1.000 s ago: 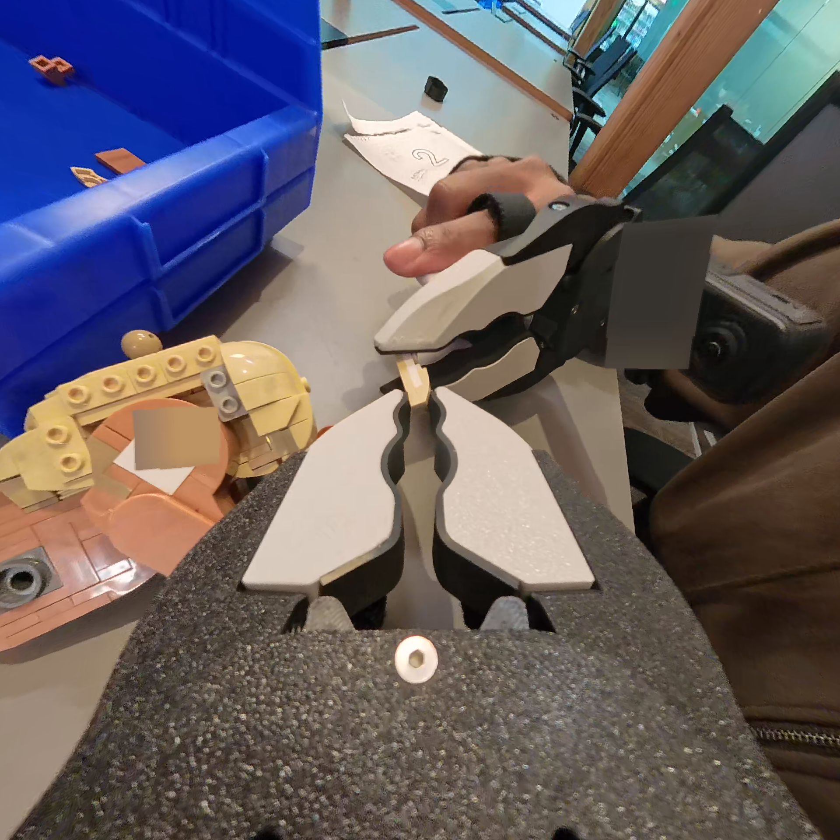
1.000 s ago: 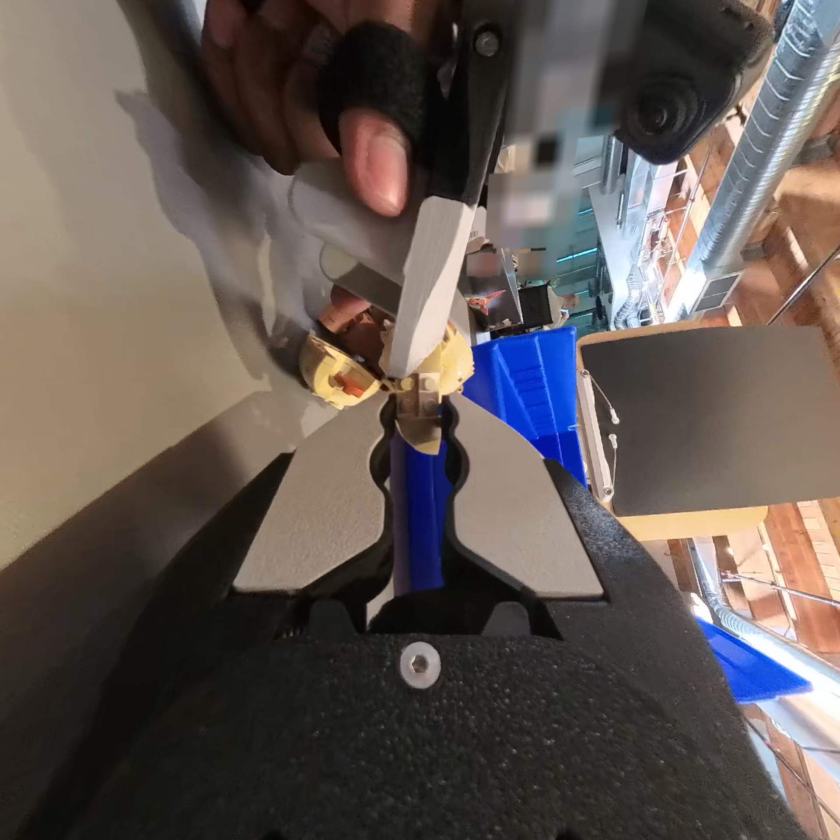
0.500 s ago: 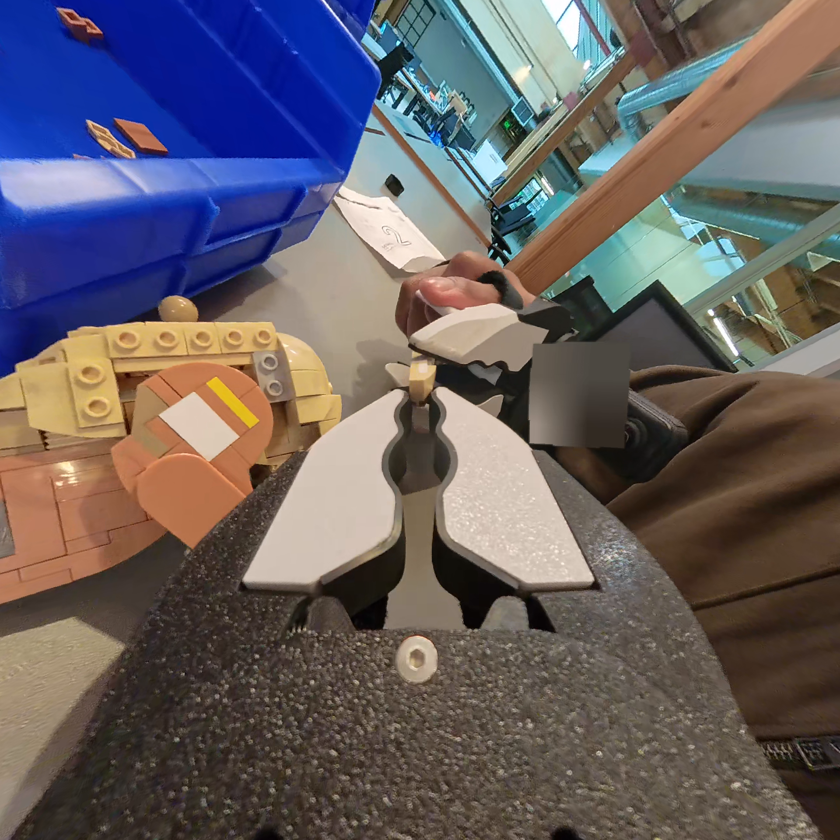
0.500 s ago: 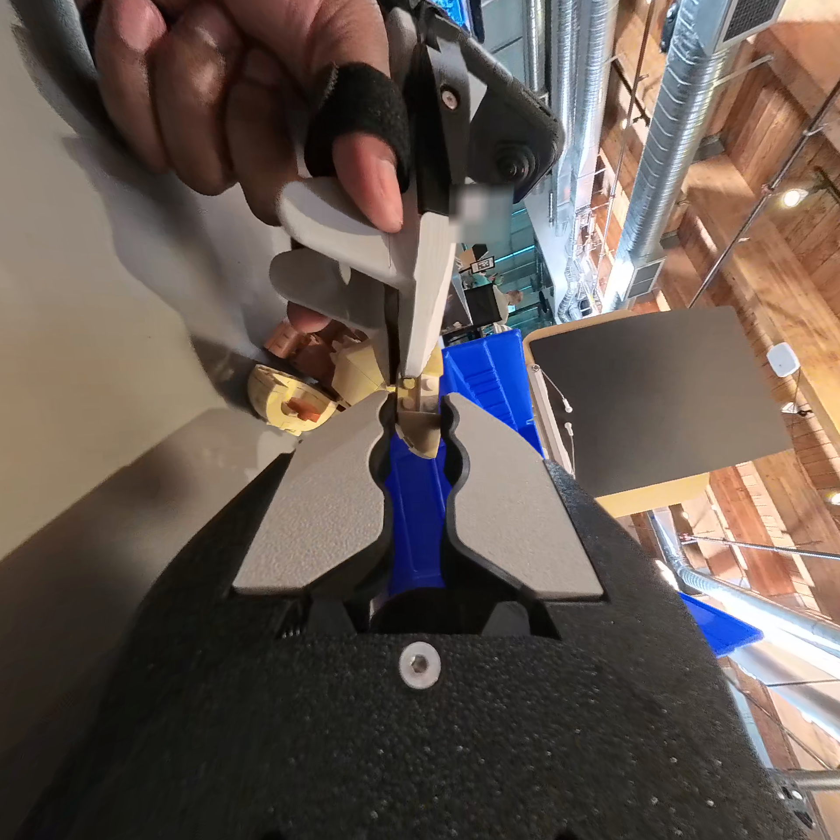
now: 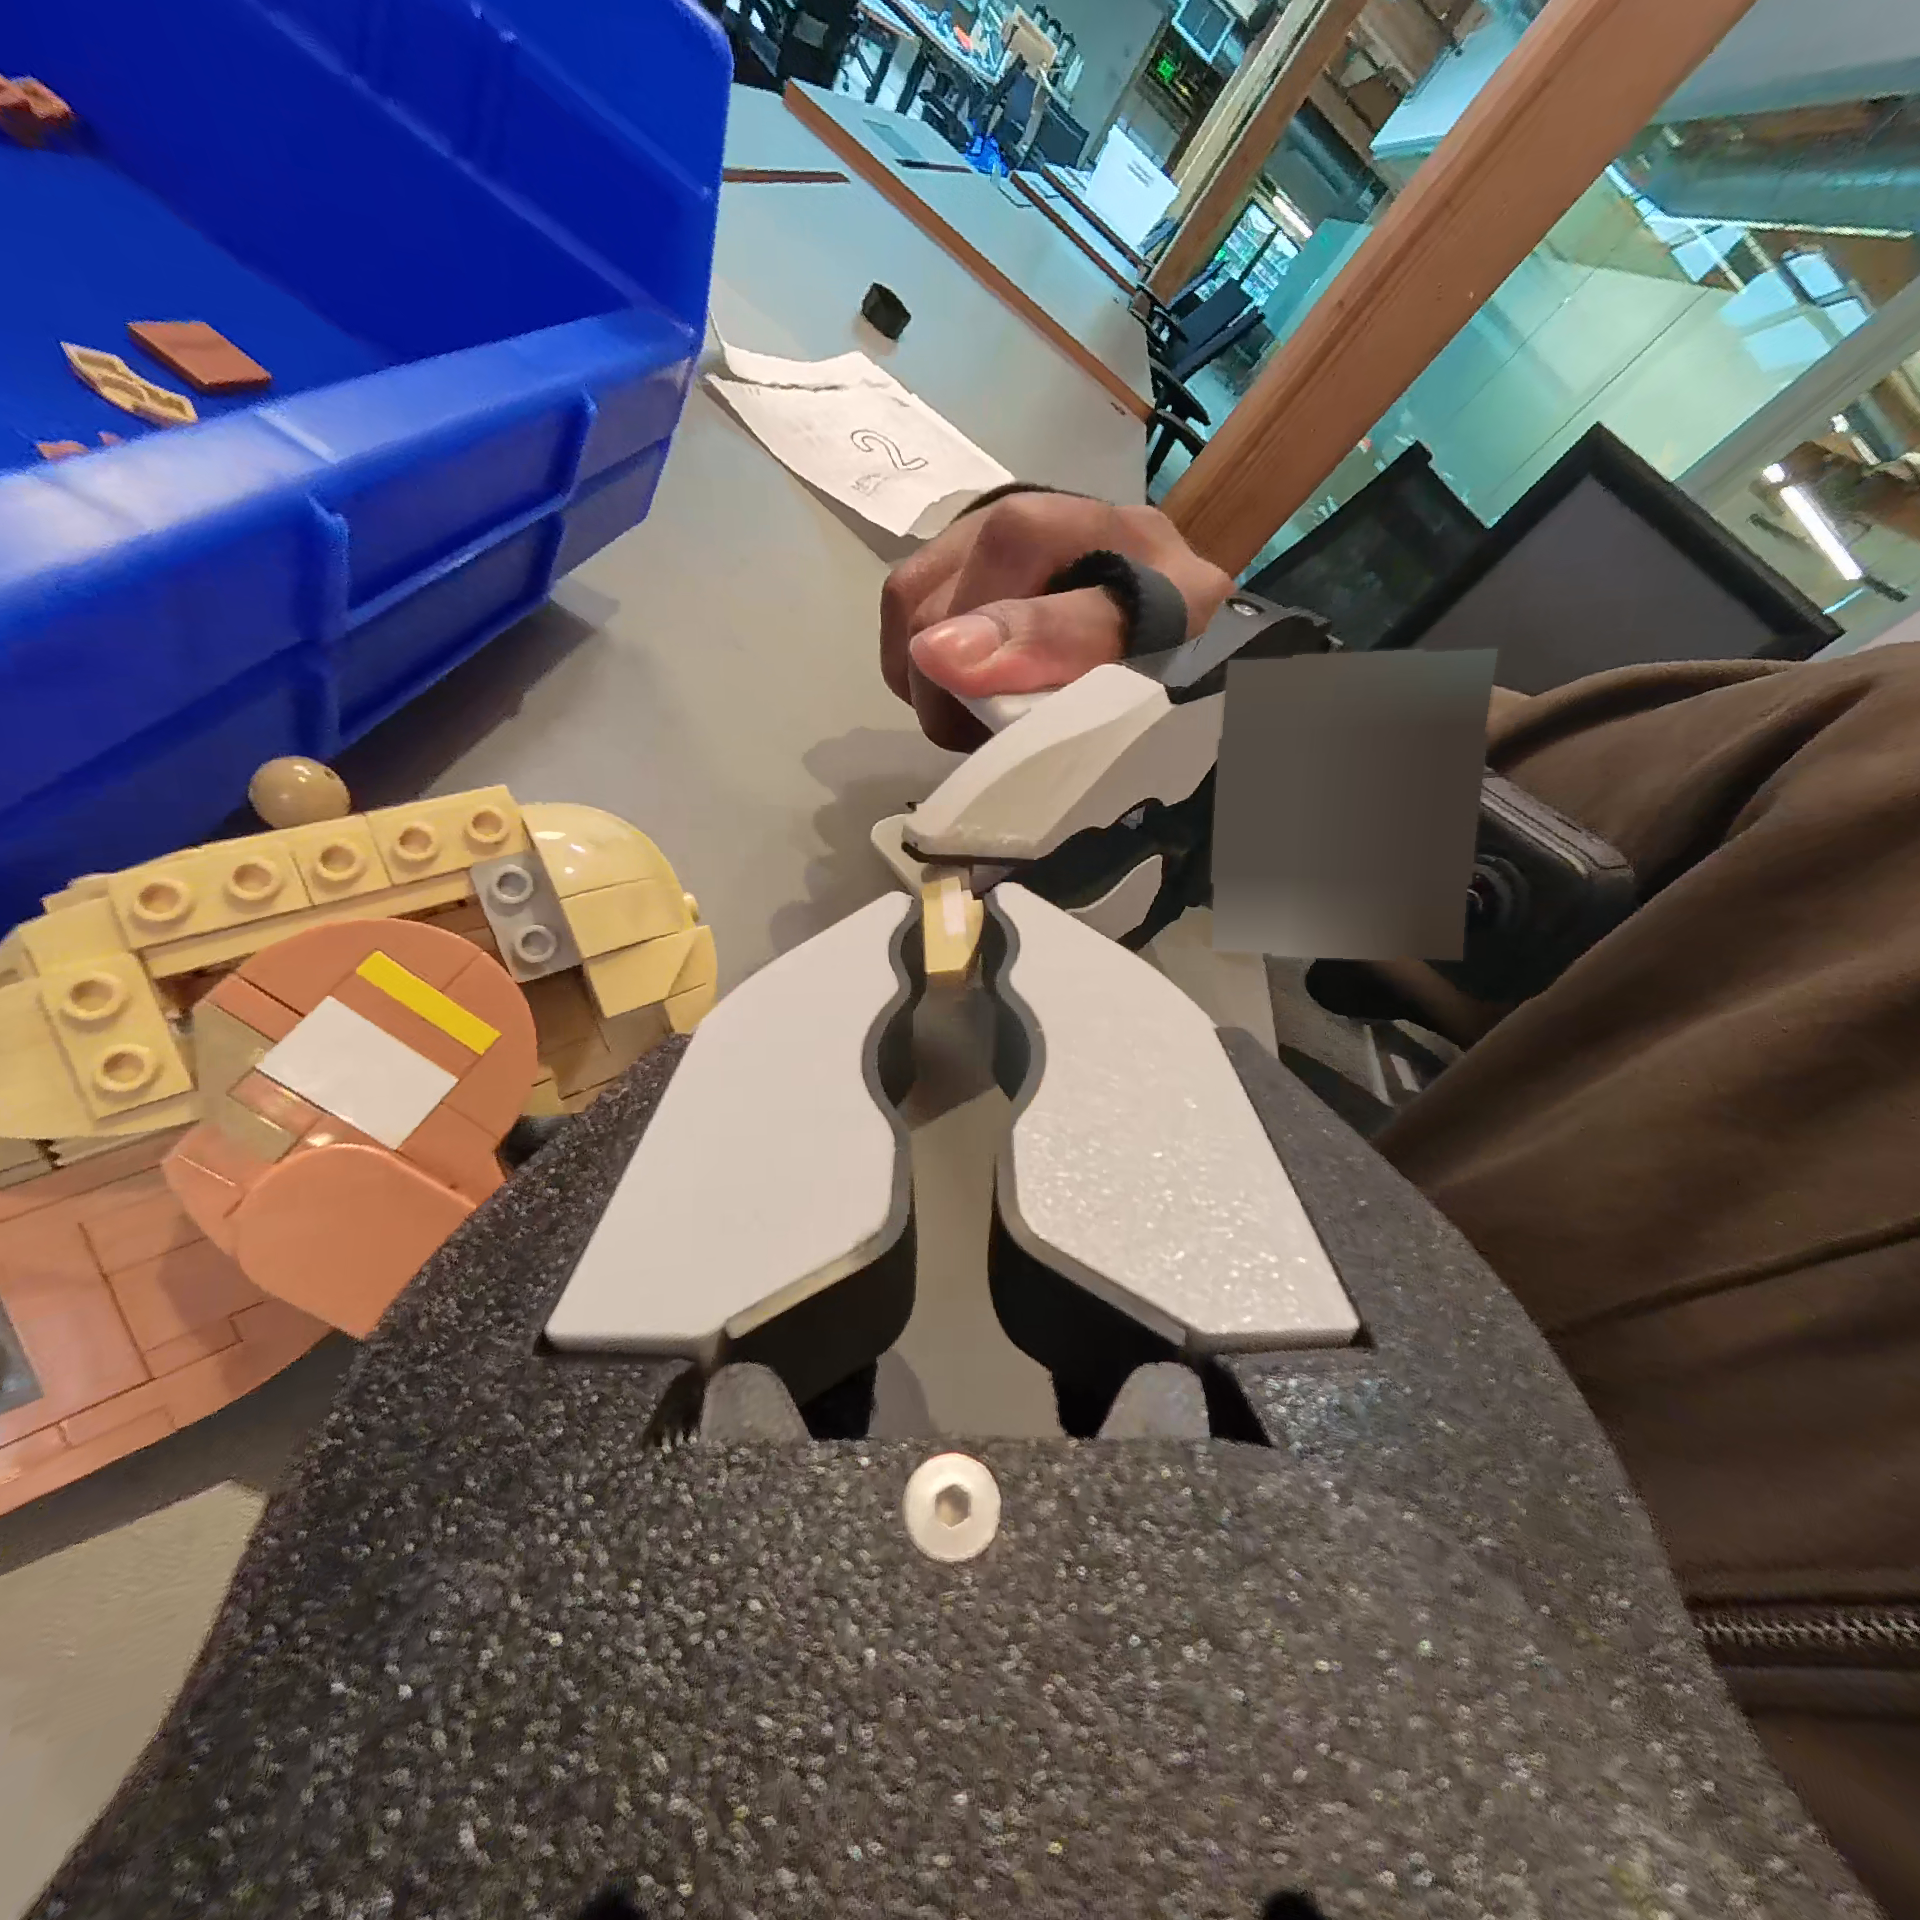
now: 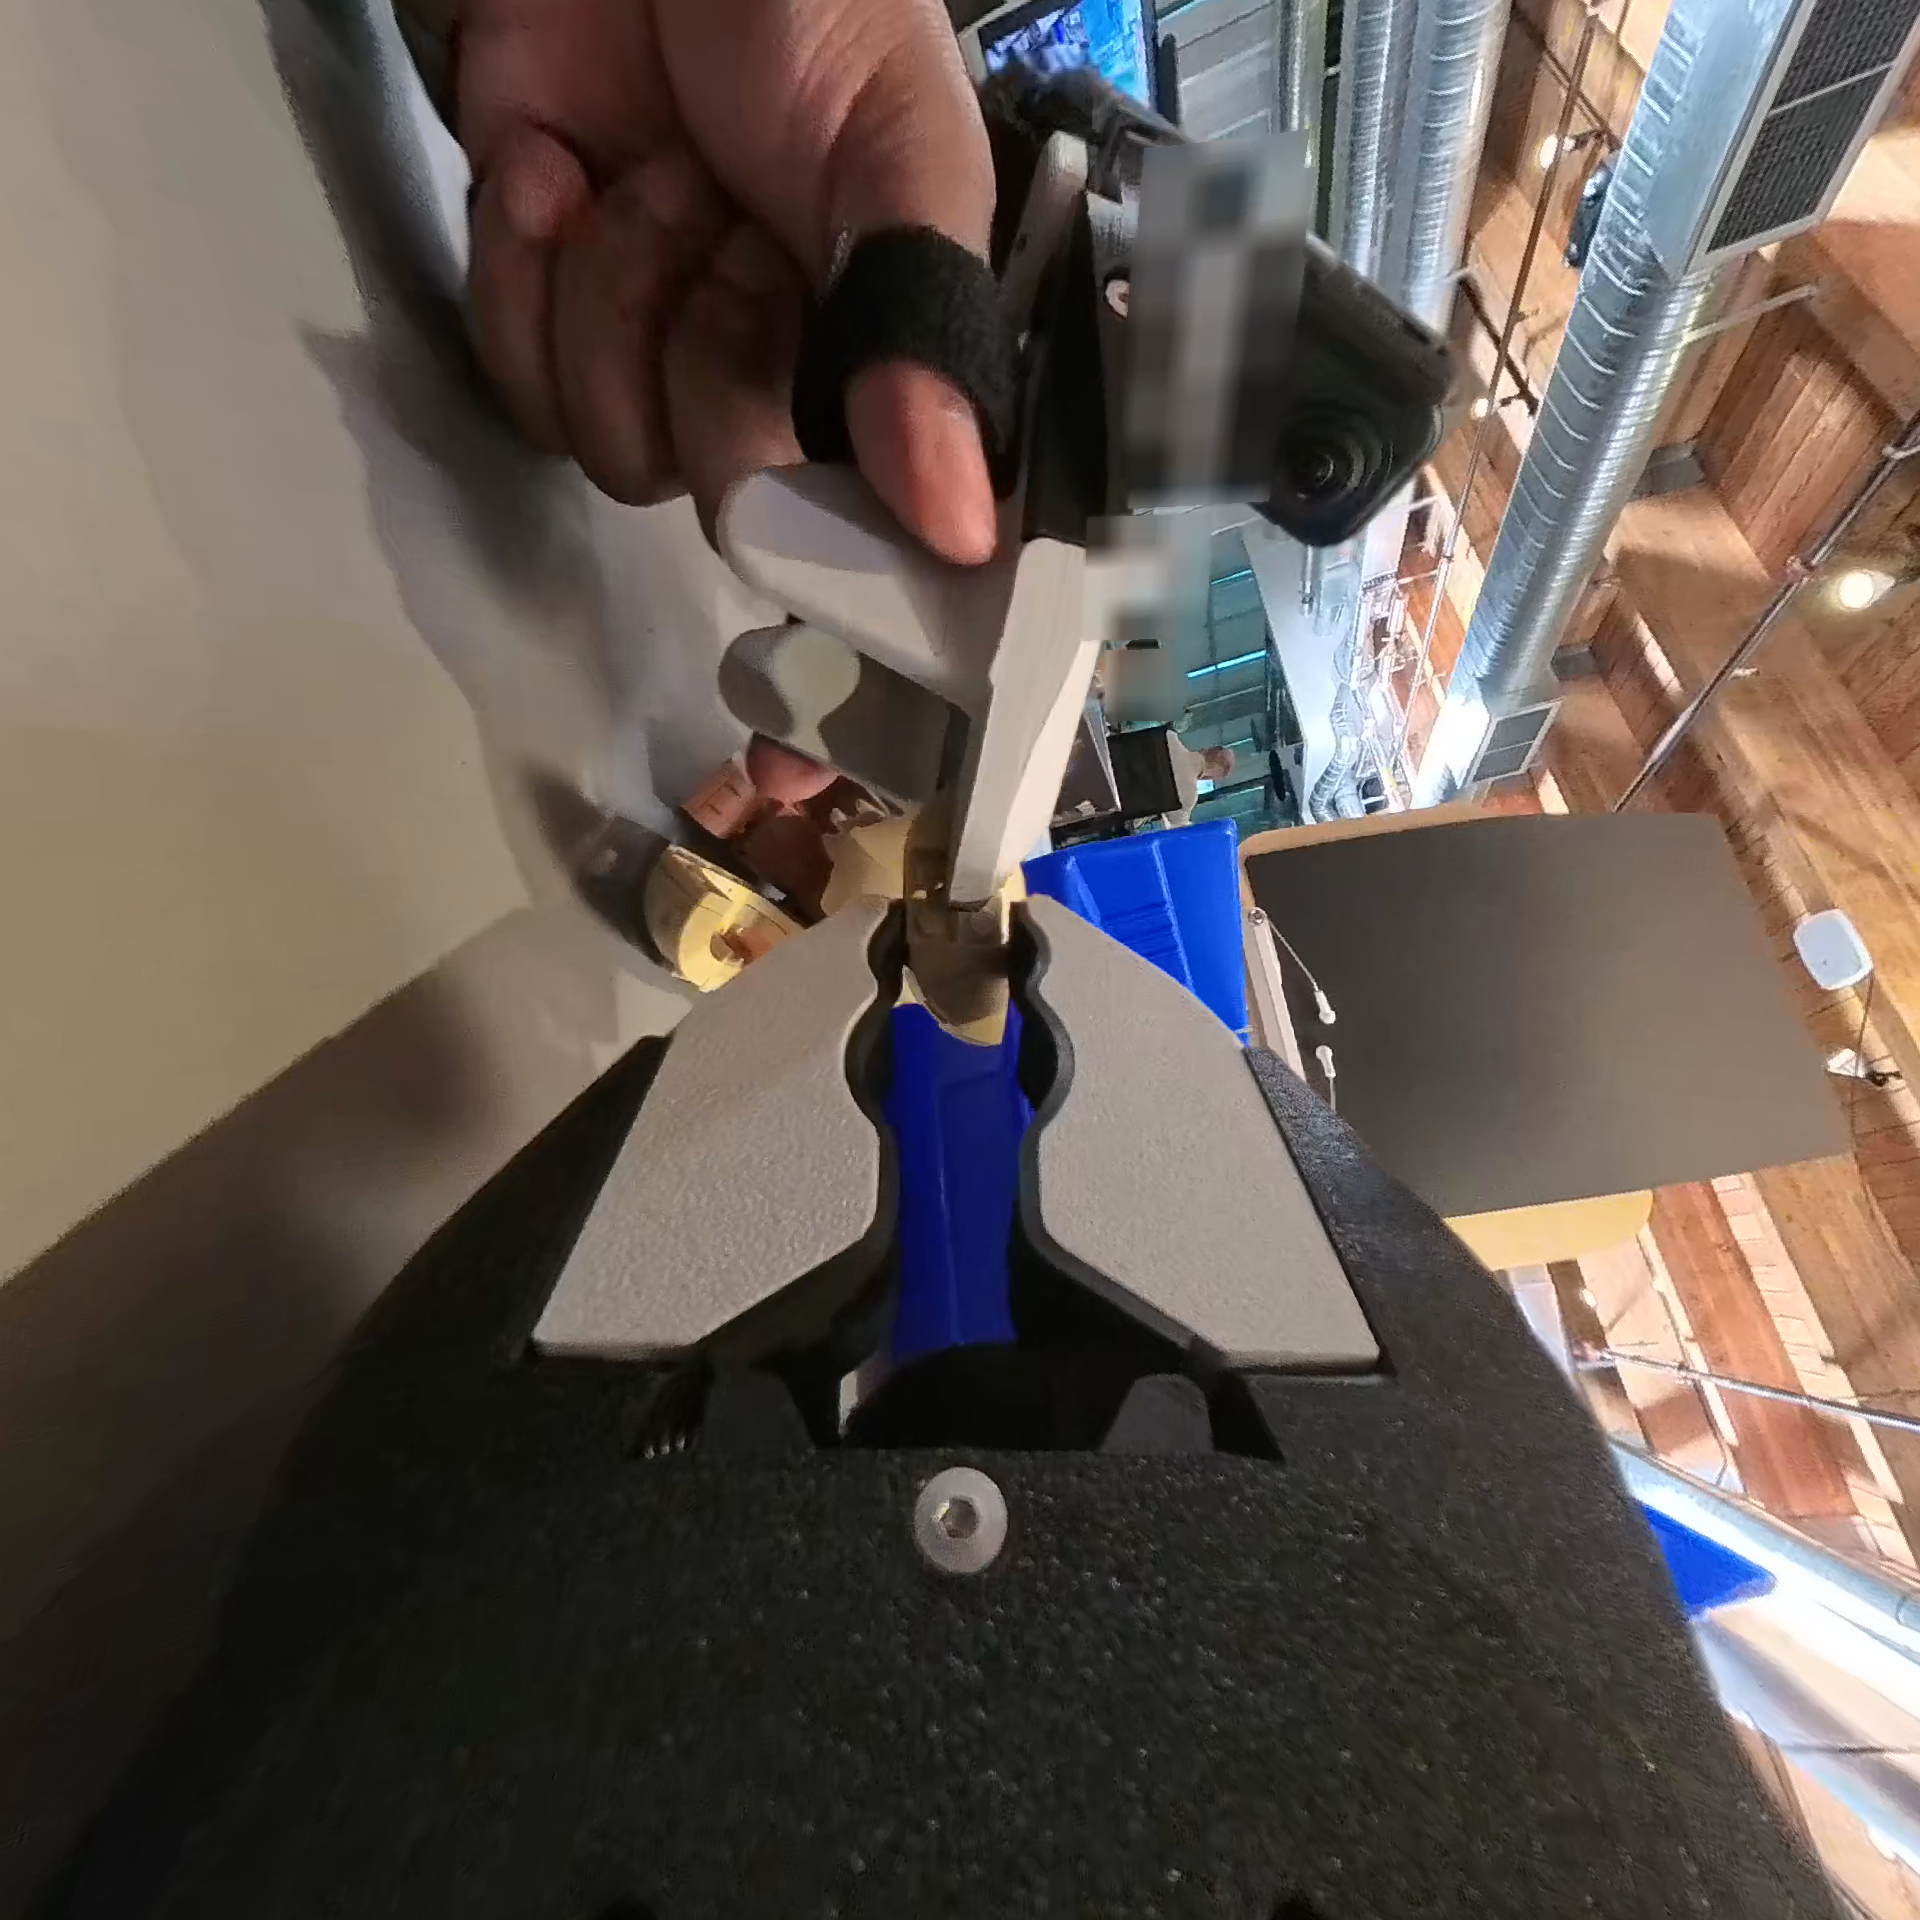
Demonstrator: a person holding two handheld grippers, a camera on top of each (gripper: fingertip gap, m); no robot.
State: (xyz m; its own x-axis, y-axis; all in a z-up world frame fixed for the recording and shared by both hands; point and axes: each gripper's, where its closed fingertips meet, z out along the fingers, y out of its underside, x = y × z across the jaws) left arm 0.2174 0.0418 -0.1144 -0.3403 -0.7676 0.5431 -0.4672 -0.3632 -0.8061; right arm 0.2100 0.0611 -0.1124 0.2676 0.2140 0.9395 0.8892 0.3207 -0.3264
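Observation:
In the left wrist view my left gripper [image 5: 951,906] is shut on a small tan brick piece [image 5: 948,935], held on edge at its fingertips above the grey table [image 5: 727,644]. My right gripper [image 5: 940,850] comes in from the right and meets the same spot tip to tip. In the right wrist view my right gripper [image 6: 956,923] is shut on a tan brick part [image 6: 961,982]. The left gripper's finger [image 6: 1013,748] comes down onto the top of that part. A hand [image 6: 727,260] holds the left gripper.
A tan and brown brick model [image 5: 312,987] lies left of my left gripper, and also shows in the right wrist view [image 6: 707,925]. A blue bin [image 5: 416,468] with loose pieces stands behind it. A paper sheet [image 5: 862,436] lies farther back. A brown sleeve [image 5: 1662,1039] fills the right. My left and right fingertips are right by each other.
Both grippers stayed joined at the tan piece while they tilted and shifted together. The left view has swung back down towards the table and the model.

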